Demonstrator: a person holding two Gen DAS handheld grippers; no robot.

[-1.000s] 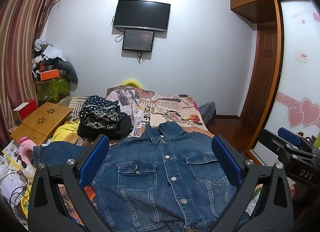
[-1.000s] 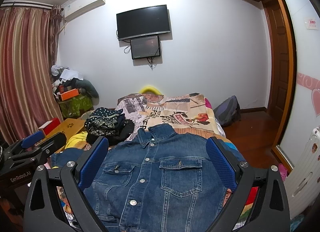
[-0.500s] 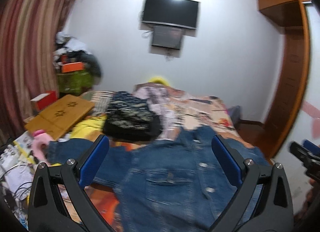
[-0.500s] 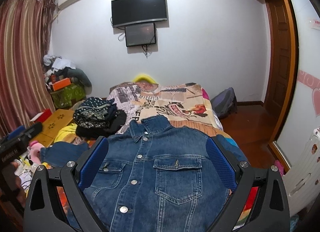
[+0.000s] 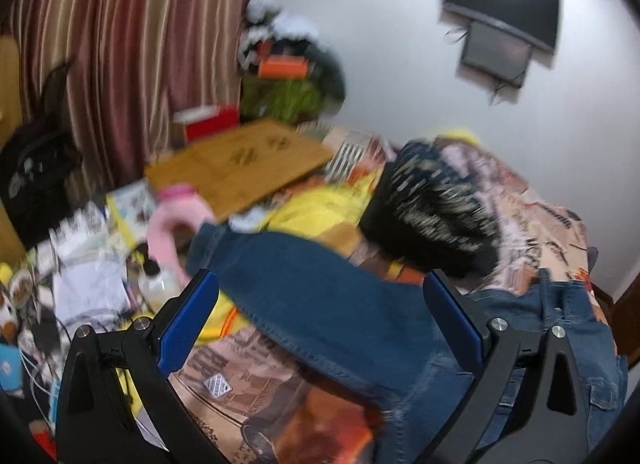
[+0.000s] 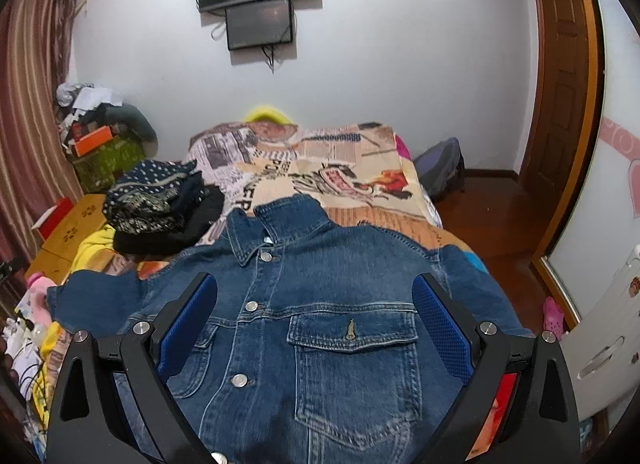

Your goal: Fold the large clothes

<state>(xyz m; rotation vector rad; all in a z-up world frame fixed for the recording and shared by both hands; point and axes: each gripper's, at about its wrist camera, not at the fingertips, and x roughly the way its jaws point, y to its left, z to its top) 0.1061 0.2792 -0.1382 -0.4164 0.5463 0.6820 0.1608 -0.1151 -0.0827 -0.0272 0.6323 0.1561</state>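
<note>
A blue denim jacket (image 6: pixel 320 304) lies front-up and buttoned on the bed, collar toward the far wall. Its left sleeve (image 5: pixel 304 284) stretches out sideways toward the bed's left edge. My left gripper (image 5: pixel 320 324) is open and empty, hovering over that sleeve; this view is motion-blurred. My right gripper (image 6: pixel 316 324) is open and empty above the jacket's chest pocket (image 6: pixel 352 336). Neither gripper touches the cloth.
A stack of dark folded clothes (image 6: pixel 160 208) and a yellow garment (image 5: pixel 320 212) lie on the bed (image 6: pixel 352 184) left of the jacket. A wooden lap table (image 5: pixel 240 168), a pink bottle (image 5: pixel 176 212) and papers clutter the left side. A wooden door (image 6: pixel 560 84) stands right.
My left gripper has swung left and down, from facing the jacket's front to hovering over its left sleeve. My right gripper has moved closer to the jacket's chest.
</note>
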